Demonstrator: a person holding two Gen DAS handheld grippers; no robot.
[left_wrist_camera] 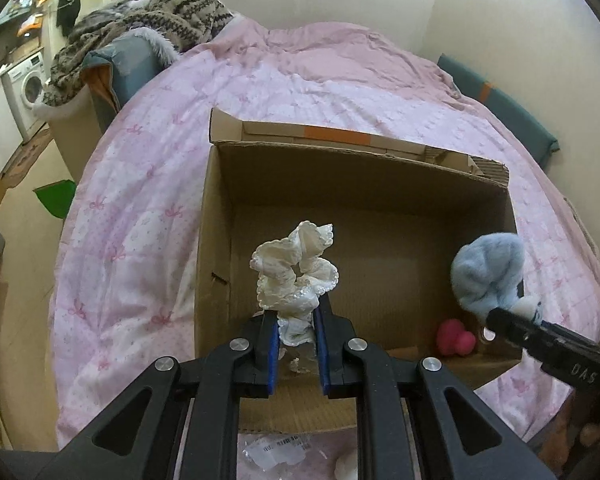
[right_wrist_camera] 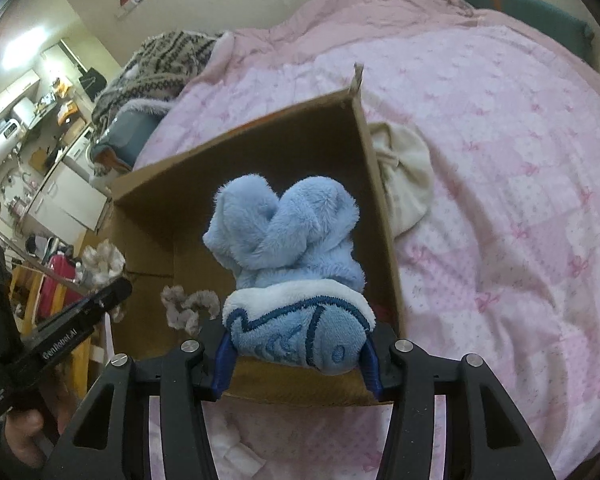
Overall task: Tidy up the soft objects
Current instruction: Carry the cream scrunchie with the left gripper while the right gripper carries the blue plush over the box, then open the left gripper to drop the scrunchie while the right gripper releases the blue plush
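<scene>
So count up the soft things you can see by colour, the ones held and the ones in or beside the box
White: 1, frilly scrunchie in left tool
Blue: 1, plush toy in right tool
Pink: 1, soft toy in cardboard box
Cream: 1, cloth bundle beside box
Total: 4

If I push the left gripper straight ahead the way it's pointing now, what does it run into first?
Probably the cardboard box: the left gripper, shut on the white scrunchie, points over the near edge into the open box, so the floor or far wall comes first. Depth is unclear.
</scene>
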